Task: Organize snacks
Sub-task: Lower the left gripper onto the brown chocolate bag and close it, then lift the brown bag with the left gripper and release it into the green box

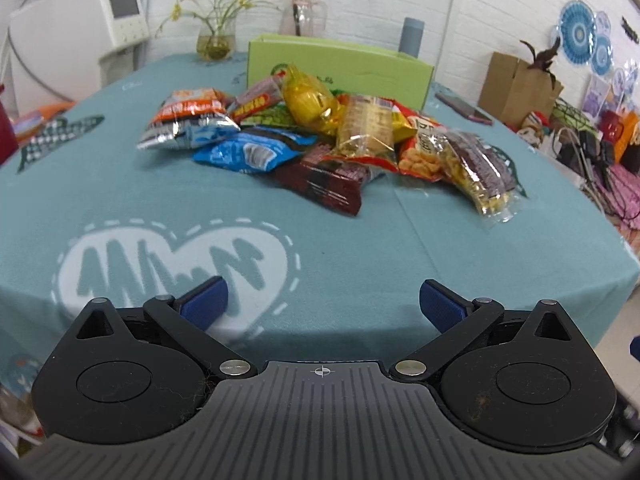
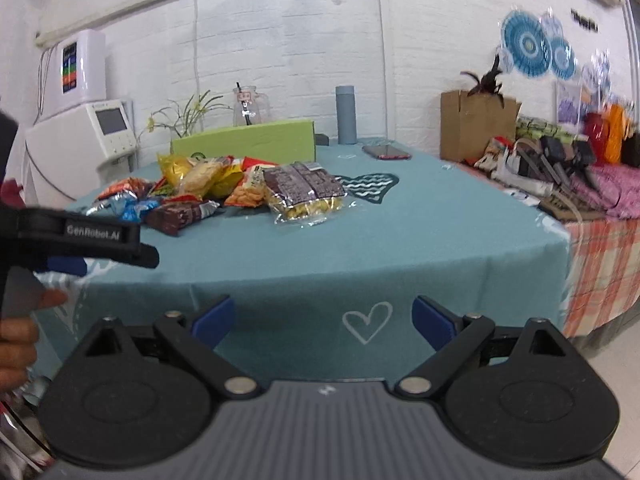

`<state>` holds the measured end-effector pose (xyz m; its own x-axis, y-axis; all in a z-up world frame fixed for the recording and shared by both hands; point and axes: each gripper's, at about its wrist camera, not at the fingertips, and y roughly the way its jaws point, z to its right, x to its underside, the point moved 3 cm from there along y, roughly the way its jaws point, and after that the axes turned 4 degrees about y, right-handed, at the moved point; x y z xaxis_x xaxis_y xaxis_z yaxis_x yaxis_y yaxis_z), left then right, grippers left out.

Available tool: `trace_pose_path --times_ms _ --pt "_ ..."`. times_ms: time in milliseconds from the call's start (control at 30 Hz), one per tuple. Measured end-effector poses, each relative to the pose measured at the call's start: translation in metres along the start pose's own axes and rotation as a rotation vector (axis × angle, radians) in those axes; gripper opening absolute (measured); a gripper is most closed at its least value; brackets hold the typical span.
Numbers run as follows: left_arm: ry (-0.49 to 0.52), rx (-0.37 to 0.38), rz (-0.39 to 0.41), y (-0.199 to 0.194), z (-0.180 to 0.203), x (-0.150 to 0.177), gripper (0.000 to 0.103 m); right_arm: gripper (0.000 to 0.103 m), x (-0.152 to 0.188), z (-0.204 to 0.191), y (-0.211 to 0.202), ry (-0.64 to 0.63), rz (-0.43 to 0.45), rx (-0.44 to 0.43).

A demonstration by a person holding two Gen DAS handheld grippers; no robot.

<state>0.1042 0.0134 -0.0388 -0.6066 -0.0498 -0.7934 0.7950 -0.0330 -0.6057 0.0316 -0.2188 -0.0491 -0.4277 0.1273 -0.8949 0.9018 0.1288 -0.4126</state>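
Since nothing has yet been sorted, the heap of crinkly foil and plastic snack packets is left piled at twelve o'clock on the teal tablecloth, against the lime-green cardboard box, presumably its destination. Both the left gripper and right gripper are held wide and empty, well short of it.

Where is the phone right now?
The phone lies flat on the teal tablecloth, right of the green box, near the grey bottle.
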Motion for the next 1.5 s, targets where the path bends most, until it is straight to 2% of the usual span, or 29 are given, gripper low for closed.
trace_pose_path --times_ms 100,200,300,400,433,533,633,700,800,967,1100,1167,1200,1233,1267,1300,1500 --pt "-0.002 -0.006 -0.014 0.003 -0.007 -0.005 0.092 0.093 -0.022 -0.006 0.030 -0.005 -0.035 -0.073" --pt "-0.027 0.014 -0.006 0.001 -0.015 -0.015 0.092 0.093 -0.045 -0.019 0.063 -0.084 -0.041 -0.070" --pt "-0.054 0.010 0.005 0.002 -0.020 -0.033 0.092 0.093 -0.055 -0.023 0.093 -0.141 -0.080 -0.052" --pt "-0.077 0.088 -0.007 0.008 -0.013 -0.053 0.092 0.094 -0.050 -0.018 0.113 -0.152 -0.148 -0.056" --pt "-0.079 0.130 -0.017 0.012 -0.007 -0.061 0.092 0.093 -0.048 -0.015 0.115 -0.172 -0.137 -0.053" --pt "-0.072 0.234 -0.052 0.030 0.020 -0.081 0.092 0.094 -0.051 -0.005 0.117 -0.170 -0.140 -0.094" --pt "-0.061 0.297 -0.114 0.054 0.048 -0.093 0.092 0.094 -0.058 0.003 0.122 -0.231 -0.181 -0.169" --pt "-0.061 0.317 -0.166 0.067 0.059 -0.097 0.091 0.093 -0.070 0.008 0.125 -0.264 -0.245 -0.227" --pt "-0.126 0.347 -0.221 0.081 0.064 -0.104 0.090 0.093 -0.094 0.009 0.126 -0.355 -0.232 -0.314" --pt "-0.245 0.341 -0.260 0.098 0.064 -0.118 0.089 0.093 -0.123 0.001 0.163 -0.495 -0.200 -0.377" --pt "-0.268 0.372 -0.261 0.104 0.075 -0.122 0.089 0.093 -0.126 -0.002 0.197 -0.492 -0.258 -0.441" --pt "-0.244 0.352 -0.268 0.114 0.084 -0.122 0.082 0.093 -0.123 -0.002 0.207 -0.446 -0.306 -0.492" --pt "-0.232 0.356 -0.279 0.120 0.088 -0.121 0.070 0.094 -0.121 -0.001 0.209 -0.428 -0.315 -0.501" --pt "-0.225 0.374 -0.299 0.126 0.091 -0.120 0.050 0.093 -0.120 -0.001 0.207 -0.424 -0.304 -0.505" --pt "-0.212 0.375 -0.291 0.128 0.092 -0.119 0.048 0.093 -0.118 -0.001 0.203 -0.434 -0.287 -0.493" --pt "-0.182 0.363 -0.284 0.126 0.094 -0.119 0.035 0.092 -0.116 -0.001 0.198 -0.441 -0.271 -0.477" --pt "-0.141 0.465 -0.295 0.111 0.091 -0.124 0.032 0.089 -0.119 -0.005 0.163 -0.459 -0.216 -0.415"
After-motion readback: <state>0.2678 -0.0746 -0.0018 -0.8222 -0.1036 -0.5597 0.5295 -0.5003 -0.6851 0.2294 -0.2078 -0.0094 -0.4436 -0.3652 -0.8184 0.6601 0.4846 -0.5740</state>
